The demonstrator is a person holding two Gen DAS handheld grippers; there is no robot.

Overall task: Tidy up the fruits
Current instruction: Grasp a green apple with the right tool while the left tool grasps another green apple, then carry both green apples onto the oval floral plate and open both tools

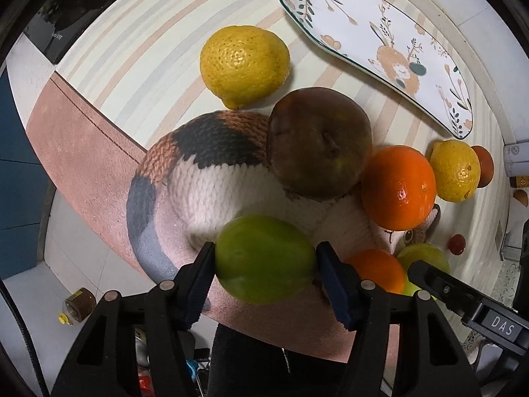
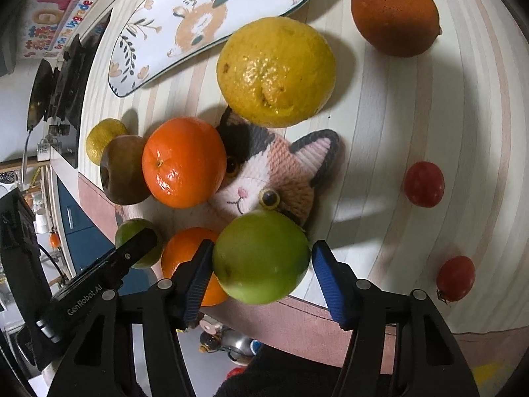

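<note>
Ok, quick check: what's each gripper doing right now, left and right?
Left gripper: closed on a green fruit.
Right gripper: around another green fruit; a slight gap shows at one pad, so grip cannot be told.

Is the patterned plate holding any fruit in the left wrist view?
No: the patterned plate lies bare on the striped table, and the nearest lemon sits on the table beside it.

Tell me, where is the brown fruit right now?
In the left wrist view the brown fruit sits mid-frame on the cat mat, between the lemon and an orange.
</note>
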